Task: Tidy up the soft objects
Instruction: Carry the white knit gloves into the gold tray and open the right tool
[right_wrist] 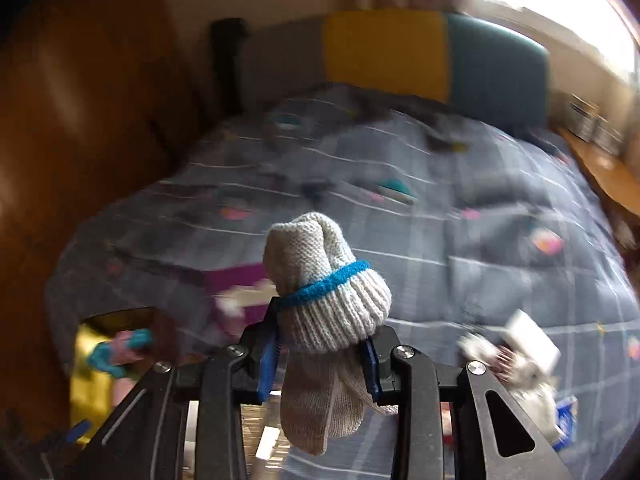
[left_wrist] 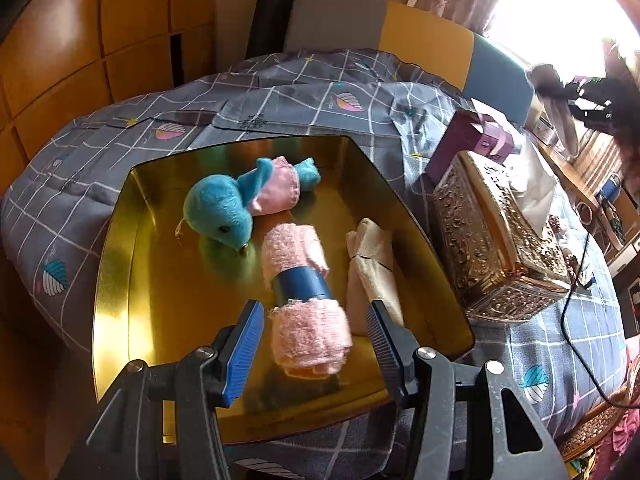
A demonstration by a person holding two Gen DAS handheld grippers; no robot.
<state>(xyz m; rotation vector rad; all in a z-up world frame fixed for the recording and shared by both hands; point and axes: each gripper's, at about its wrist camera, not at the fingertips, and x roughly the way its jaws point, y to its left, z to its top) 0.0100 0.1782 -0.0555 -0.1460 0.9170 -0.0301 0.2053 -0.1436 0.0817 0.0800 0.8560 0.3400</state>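
A gold metal tray [left_wrist: 120, 280] lies on the bed. Inside it are a blue plush toy [left_wrist: 224, 212] in a pink skirt, a rolled pink towel [left_wrist: 304, 300] with a blue band, and a cream cloth roll [left_wrist: 372, 264]. My left gripper [left_wrist: 316, 340] hovers open over the near end of the pink towel, its fingers on either side without touching. My right gripper [right_wrist: 320, 356] is shut on a grey knitted glove [right_wrist: 324, 292] with a blue cuff stripe, lifted above the bed. The tray [right_wrist: 86, 380] shows blurred at lower left in the right wrist view.
An ornate gold box [left_wrist: 496, 240] and a purple box [left_wrist: 464, 144] sit right of the tray on the grey patterned quilt [left_wrist: 280, 100]. A black cable [left_wrist: 576, 312] trails at right. Blurred small items [right_wrist: 516, 356] lie on the quilt. A wooden wardrobe [left_wrist: 80, 40] stands left.
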